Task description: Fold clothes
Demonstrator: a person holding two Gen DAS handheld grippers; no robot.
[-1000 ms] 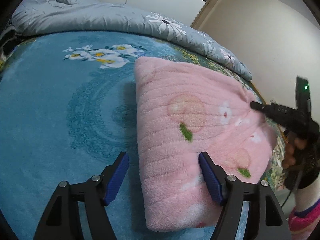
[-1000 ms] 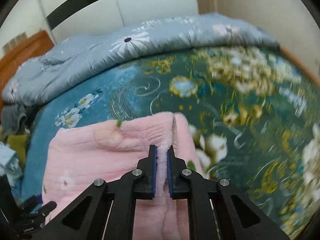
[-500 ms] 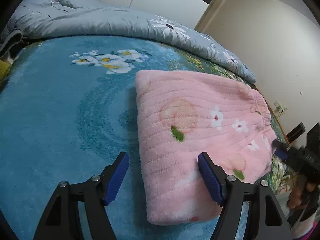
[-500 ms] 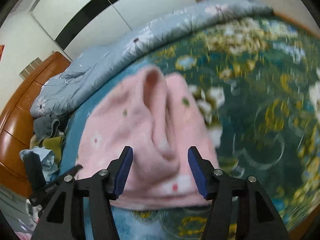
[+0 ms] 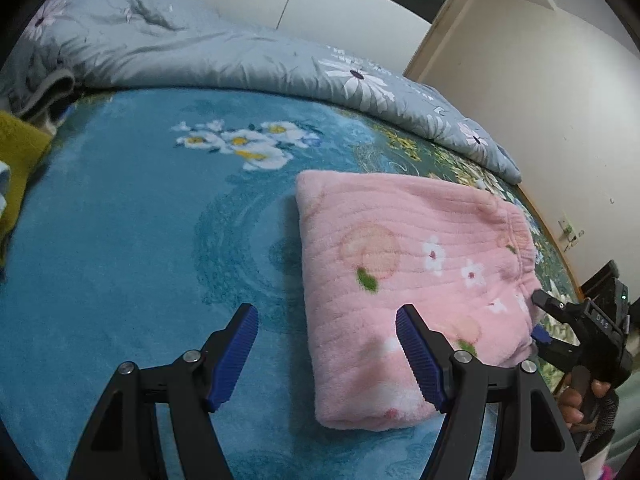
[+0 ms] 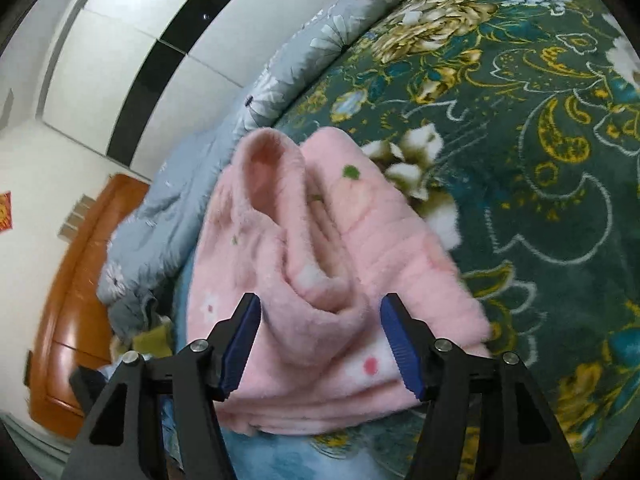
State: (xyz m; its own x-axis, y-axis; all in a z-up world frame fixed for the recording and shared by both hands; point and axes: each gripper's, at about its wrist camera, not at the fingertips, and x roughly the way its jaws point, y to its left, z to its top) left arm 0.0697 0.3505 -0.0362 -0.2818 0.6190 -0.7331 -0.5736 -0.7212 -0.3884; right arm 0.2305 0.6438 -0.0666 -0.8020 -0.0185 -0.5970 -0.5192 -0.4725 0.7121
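The pink fleece garment (image 5: 404,280) lies folded on the blue floral bed blanket (image 5: 132,248), with the grey quilt (image 5: 224,56) bunched at the far edge. Left tool (image 5: 326,354) spread, empty, straddling the garment's near left edge; right tool (image 6: 320,340) spread, empty, at the waistband end. Judgement: for the next fold, pinch all layers at each end corner together and lift evenly, or the stack may shear.

Blue floral blanket (image 5: 120,240) spread beneath and ahead of the jaws. Grey daisy-print quilt (image 5: 224,56) lay bunched far beyond them. Mustard-yellow cloth (image 5: 16,148) sat far left. Orange wooden cabinet (image 6: 76,280) stood left, white wardrobe (image 6: 132,48) behind.
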